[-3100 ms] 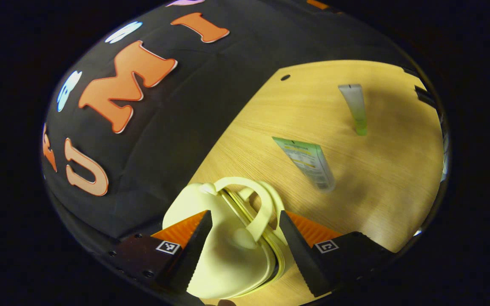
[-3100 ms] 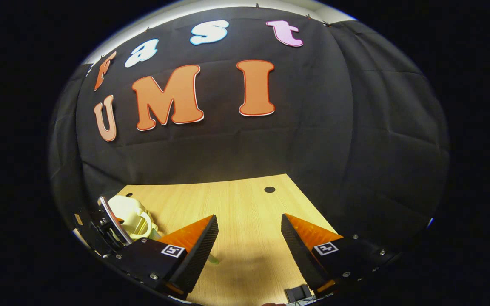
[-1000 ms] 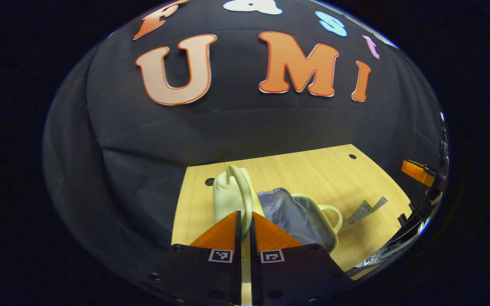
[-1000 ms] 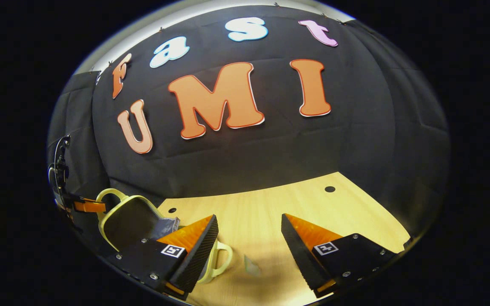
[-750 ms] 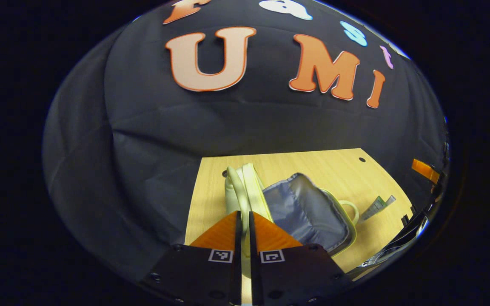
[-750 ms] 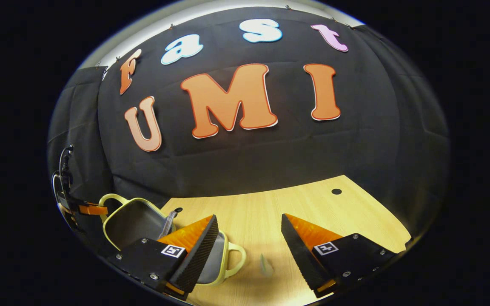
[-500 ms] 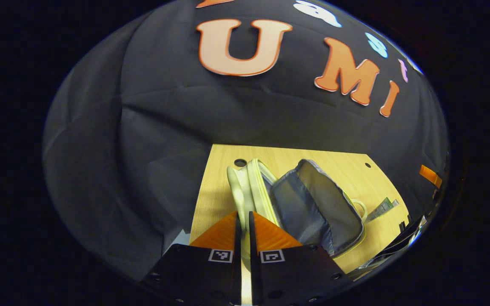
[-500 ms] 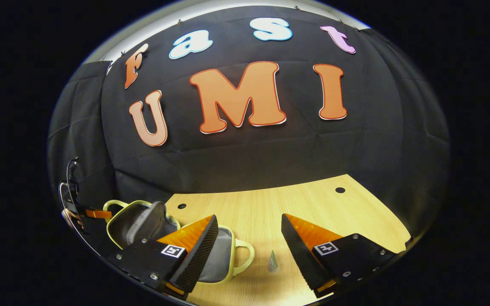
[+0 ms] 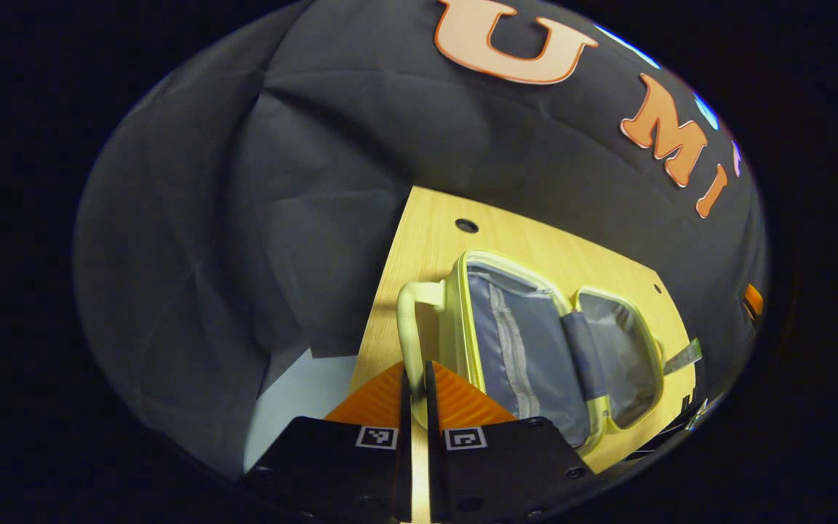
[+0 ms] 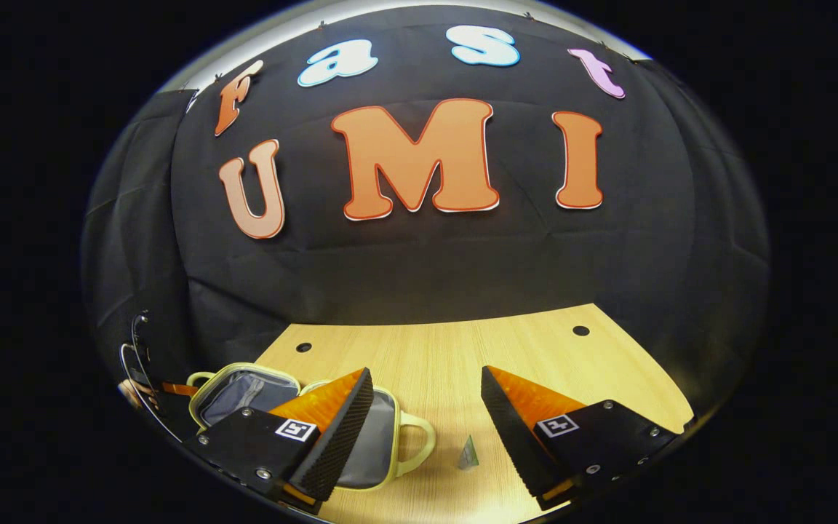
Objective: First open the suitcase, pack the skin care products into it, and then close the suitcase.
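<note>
So the suitcase point(image 9: 535, 342) is lying flat open on the wooden table point(image 9: 535, 247), both halves spread out with the grey lining facing up. In the left gripper view it sits just ahead and to the right of the fingers, and the zipped pocket on the nearer half is easy to see. The far half gets squashed by the lens near the edge, so I can't really tell what's inside it, if anything.

The left gripper point(image 9: 417, 378) has its fingers pinched nearly together on the pale handle point(image 9: 408, 327) of the nearer half. The handle loop runs straight down into the slit between the tips, and the lower bit of it is hidden behind them.

Just past the far half's rim a skin care tube point(image 9: 683, 356) pokes out, lying on the table, mostly cut off by the suitcase edge. In the right gripper view it's a tiny sliver between the fingers, closer to the right one, too small to make out any detail.

The right gripper point(image 10: 426, 404) has its fingers spread wide, nothing between them but table. Its left finger covers a chunk of the suitcase, so the other handle point(image 10: 419, 437) shows just beside that fingertip and the middle hinge part is blocked.
</note>
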The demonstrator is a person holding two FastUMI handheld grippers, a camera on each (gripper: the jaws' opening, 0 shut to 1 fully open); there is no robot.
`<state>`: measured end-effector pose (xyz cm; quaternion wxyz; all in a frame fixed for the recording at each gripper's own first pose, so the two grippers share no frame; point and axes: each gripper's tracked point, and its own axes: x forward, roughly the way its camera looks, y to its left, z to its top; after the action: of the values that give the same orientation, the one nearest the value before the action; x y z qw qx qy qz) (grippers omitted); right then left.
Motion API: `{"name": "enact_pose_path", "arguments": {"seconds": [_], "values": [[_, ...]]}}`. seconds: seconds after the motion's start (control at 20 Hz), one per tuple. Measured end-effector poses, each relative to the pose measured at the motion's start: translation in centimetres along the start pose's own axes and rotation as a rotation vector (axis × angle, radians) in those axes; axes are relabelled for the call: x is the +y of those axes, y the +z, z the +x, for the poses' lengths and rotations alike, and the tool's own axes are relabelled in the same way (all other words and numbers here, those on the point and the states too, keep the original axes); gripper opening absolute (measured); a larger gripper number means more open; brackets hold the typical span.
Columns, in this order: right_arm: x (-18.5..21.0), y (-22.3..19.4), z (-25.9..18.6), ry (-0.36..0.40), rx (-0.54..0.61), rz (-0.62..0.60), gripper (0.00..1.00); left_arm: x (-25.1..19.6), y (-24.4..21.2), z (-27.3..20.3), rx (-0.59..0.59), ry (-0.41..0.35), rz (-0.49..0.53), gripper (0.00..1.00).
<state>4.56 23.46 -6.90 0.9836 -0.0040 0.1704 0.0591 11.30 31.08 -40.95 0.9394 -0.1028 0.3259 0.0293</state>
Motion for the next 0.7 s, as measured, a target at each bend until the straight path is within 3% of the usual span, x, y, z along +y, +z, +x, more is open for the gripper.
{"name": "enact_pose_path", "arguments": {"seconds": [0.35, 0.5, 0.55, 0.7], "values": [[-1.5, -0.2, 0.2, -0.039, 0.010, -0.012, 0.95, 1.9, -2.8, 3.4, 0.054, 0.071, -0.050, 0.10], [-2.7, -0.2, 0.0, -0.055, 0.004, -0.004, 0.94, 2.4, -1.7, 2.8, 0.042, 0.148, 0.013, 0.21], [-3.0, -0.2, -0.1, -0.060, 0.001, -0.002, 0.94, 2.4, -0.5, 2.5, 0.012, 0.176, 0.045, 0.19], [-4.3, -0.1, -0.4, -0.075, -0.008, -0.005, 0.95, -0.1, 3.5, -0.4, -0.097, 0.177, 0.076, 0.41]]}}
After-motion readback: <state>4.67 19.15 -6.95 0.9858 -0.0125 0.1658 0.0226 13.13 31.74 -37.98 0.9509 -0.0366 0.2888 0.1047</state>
